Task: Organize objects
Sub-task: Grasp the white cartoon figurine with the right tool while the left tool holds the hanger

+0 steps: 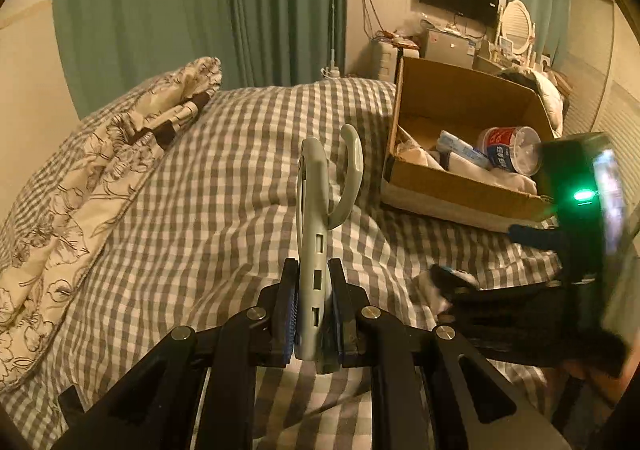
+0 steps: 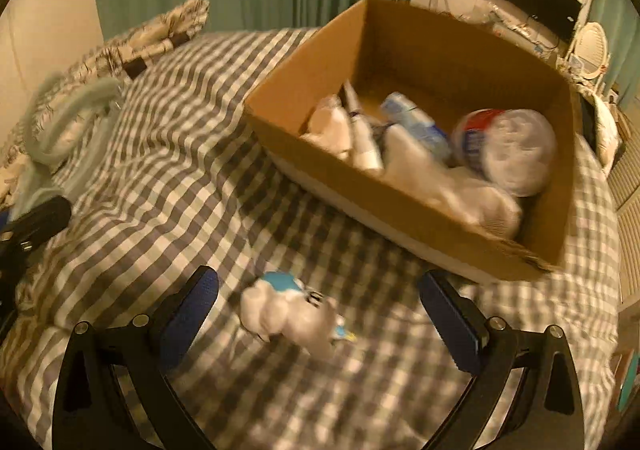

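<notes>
Left gripper (image 1: 314,314): jaws pinching grey plastic clothes hanger (image 1: 316,218) by its flat body, hook end pointing away, held above checked bedspread (image 1: 224,186). Right gripper (image 2: 320,314): jaws spread wide, nothing between pads, hovering over small white-and-blue stuffed toy (image 2: 294,310) lying on bedspread near its front edge. Cardboard box (image 2: 420,50) sits toward bed's right side, w/ soda bottle (image 2: 504,146), tissue pack (image 2: 416,122), white cloth inside. Floral pillow (image 1: 120,154) at far left edge.
</notes>
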Demonstrator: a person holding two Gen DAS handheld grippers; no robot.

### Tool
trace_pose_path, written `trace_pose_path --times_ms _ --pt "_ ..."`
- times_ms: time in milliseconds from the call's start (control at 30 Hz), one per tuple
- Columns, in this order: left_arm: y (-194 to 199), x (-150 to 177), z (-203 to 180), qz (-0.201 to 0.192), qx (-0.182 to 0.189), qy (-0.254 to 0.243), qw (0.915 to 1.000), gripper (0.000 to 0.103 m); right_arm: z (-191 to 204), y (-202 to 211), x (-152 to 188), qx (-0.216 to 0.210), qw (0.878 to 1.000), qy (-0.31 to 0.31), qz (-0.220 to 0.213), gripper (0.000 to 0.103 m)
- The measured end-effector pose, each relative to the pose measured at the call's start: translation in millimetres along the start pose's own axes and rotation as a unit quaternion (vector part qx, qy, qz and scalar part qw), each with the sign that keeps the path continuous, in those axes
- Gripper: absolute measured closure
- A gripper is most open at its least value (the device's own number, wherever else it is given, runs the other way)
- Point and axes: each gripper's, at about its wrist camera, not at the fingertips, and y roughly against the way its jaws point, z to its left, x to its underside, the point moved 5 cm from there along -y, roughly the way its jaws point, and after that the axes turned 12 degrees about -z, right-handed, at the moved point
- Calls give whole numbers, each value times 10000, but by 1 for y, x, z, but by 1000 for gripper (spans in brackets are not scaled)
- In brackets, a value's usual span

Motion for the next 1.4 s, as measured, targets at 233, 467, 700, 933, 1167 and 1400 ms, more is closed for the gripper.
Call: trace_pose_path --times_ms 233,467,700,933,1167,1400 --pt "-11 9 0 229 124 80 9996 89 7 -40 17 -33 9987 -145 489 2" --pt "-13 14 -3 339 129 118 9993 89 0 -63 28 -22 9959 -357 827 2" --pt "-18 17 -7 454 77 16 9989 89 -4 -77 34 -101 9932 -534 1027 7" --pt "-18 21 -8 503 85 24 9987 89 2 -67 35 -313 9931 -492 1021 39" --pt "-9 22 -12 465 68 51 9989 89 2 -21 35 -443 9957 -502 637 40" --pt "20 15 -34 289 296 -57 9991 89 -10 46 25 -394 9975 -589 -30 40"
